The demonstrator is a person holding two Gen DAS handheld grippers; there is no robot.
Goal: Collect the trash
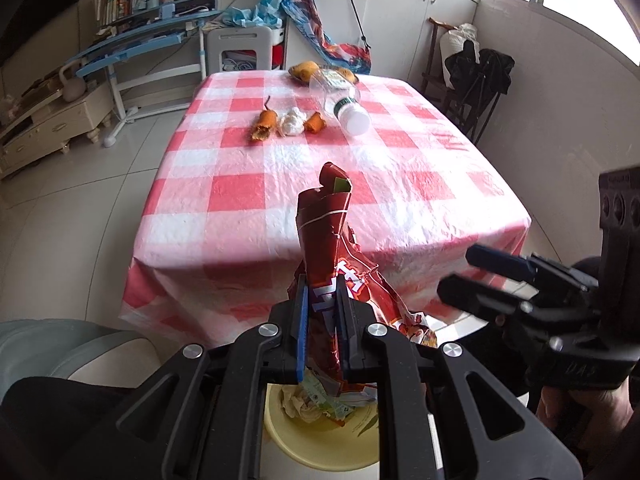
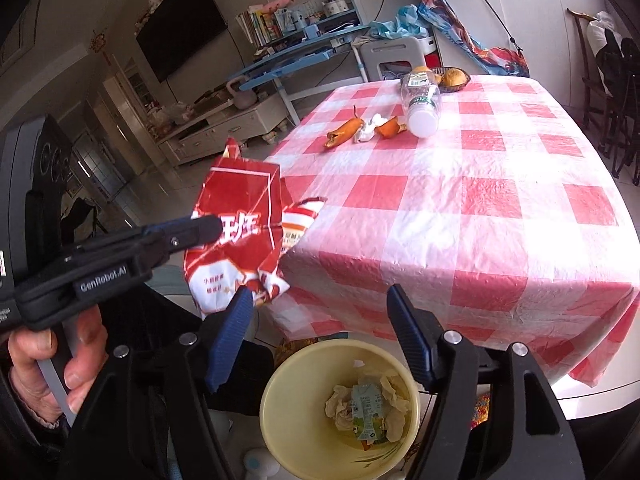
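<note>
Left wrist view: left gripper [image 1: 323, 312] clamped on a crumpled red snack bag [image 1: 334, 256], which sticks up between the jaws above a yellow bin [image 1: 320, 446] of trash. White characters on the bag, unreadable. Right gripper [image 1: 466, 276] off to the right, jaws apart, nothing in them.

Right wrist view: right gripper [image 2: 320, 312] jaws wide, nothing between them, bin [image 2: 340, 404] below. Snack bag [image 2: 244, 240] up-left in the left gripper [image 2: 212, 228]; gripper body reads "GenRobot.AI".

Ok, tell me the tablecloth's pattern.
The tablecloth is a red-pink and white check; the right wrist view shows it best.
</note>
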